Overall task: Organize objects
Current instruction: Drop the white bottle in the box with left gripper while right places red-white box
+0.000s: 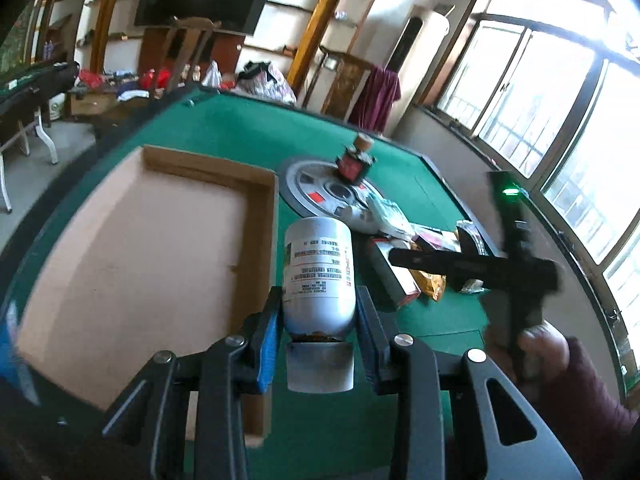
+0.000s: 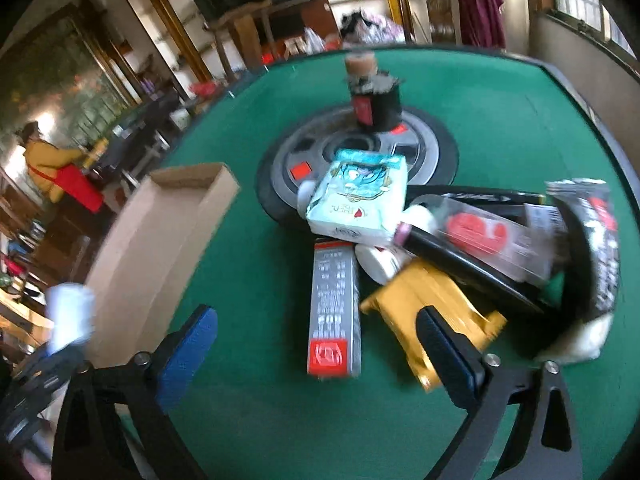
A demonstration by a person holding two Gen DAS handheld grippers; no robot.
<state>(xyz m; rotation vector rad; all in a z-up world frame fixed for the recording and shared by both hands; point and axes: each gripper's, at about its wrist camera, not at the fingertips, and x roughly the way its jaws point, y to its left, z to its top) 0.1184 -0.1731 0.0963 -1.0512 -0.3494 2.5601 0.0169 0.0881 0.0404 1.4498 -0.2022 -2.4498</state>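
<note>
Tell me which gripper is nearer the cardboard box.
Left. The left gripper, shut on a white bottle, hangs at the cardboard box's edge. The right gripper, open, is over the pile beside it.

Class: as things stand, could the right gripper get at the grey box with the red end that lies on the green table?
Probably yes. The right gripper is open and empty, and the grey box lies flat just ahead between its fingers with nothing on top. The yellow packet crowds its right side, so that finger might catch it.
</note>
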